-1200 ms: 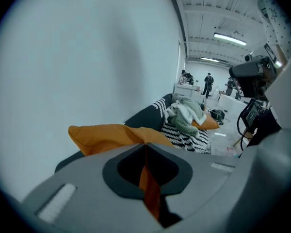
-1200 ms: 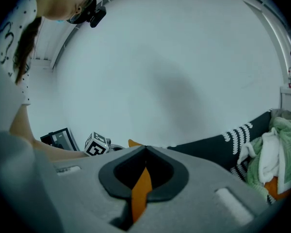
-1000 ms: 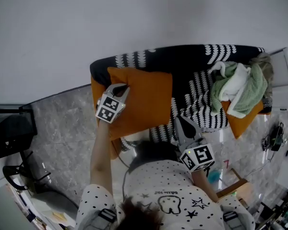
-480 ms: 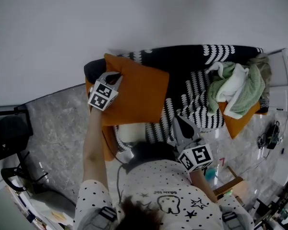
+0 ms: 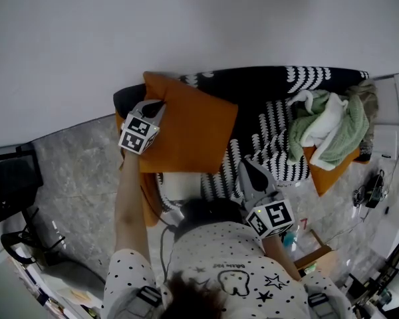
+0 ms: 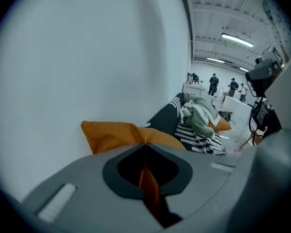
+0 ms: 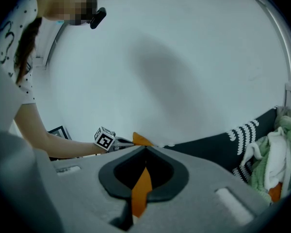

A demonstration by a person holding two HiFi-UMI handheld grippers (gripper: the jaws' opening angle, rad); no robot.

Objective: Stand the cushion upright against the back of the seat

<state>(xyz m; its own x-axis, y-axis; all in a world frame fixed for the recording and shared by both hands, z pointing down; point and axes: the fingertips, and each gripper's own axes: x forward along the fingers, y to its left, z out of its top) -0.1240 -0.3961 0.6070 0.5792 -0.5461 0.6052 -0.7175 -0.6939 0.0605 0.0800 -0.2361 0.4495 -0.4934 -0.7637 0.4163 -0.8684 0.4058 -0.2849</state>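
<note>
My left gripper [image 5: 157,105] is clamped tight on the 9 o'clock edge of the orange square fabric cushion [image 5: 193,135]; the cushion sits tilted over the left end of the black white-patterned fabric sofa [image 5: 266,88], top edge at 12 o'clock by the backrest and the plain white wall [image 5: 199,25]; my right gripper [image 5: 244,165] is at its 4 o'clock corner, jaws pressed together on a strip of orange cloth; at 3 o'clock a green-and-white heap of cloth [image 5: 329,125] crowds the seat's far end, atop a second orange cushion [image 5: 322,175]; grey marble floor [image 5: 80,171] at 9 o'clock.
</note>
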